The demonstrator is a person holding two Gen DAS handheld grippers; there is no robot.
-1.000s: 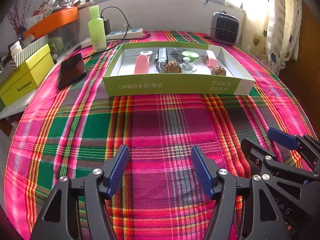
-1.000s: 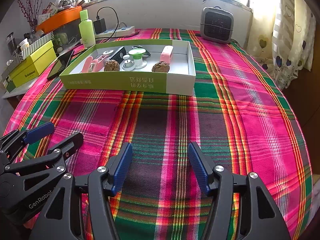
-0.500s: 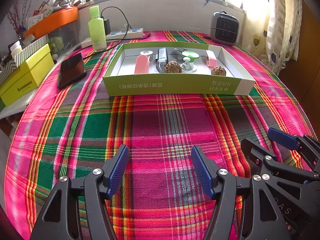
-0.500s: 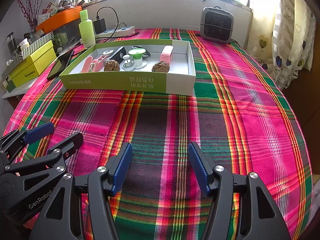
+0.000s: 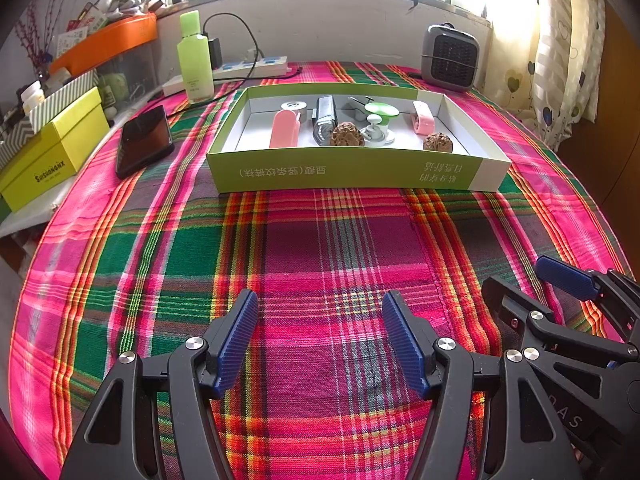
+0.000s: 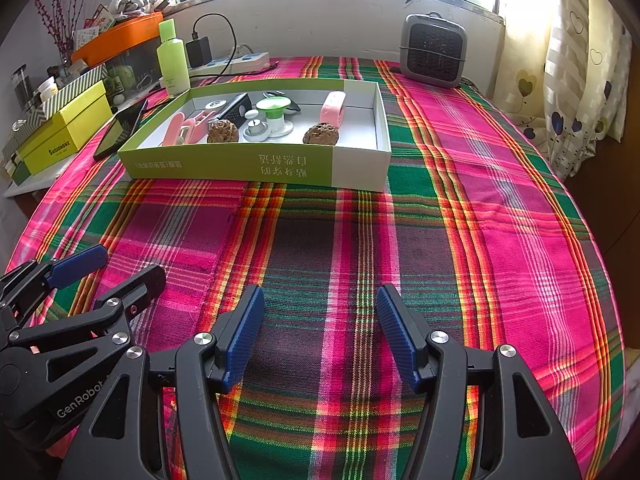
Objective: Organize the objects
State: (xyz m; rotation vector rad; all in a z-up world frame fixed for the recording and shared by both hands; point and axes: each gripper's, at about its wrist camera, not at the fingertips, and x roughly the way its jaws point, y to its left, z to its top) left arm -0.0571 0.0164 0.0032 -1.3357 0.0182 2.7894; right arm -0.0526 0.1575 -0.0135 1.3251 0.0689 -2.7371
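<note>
Left black tool with blue ribbed pads (image 5: pixel 316 336) is tilting downward, jaws standing wide apart, nothing between them. Right black tool with blue ribbed pads (image 6: pixel 320 332) is sitting just beside it, same tilt, jaws also gaping, empty.

Home room: plaid tablecloth (image 5: pixel 320 248), heart-print curtains (image 6: pixel 576 80), small heater (image 6: pixel 434 50).

Nothing in either of my wrist views differs between the earlier pictures and this moment. My left gripper (image 5: pixel 316 336) and my right gripper (image 6: pixel 318 332) show no shift in place or in how wide their jaws stand, and no item inside the green box (image 5: pixel 344 174) shows any shift against the plaid tablecloth (image 6: pixel 480 200).
</note>
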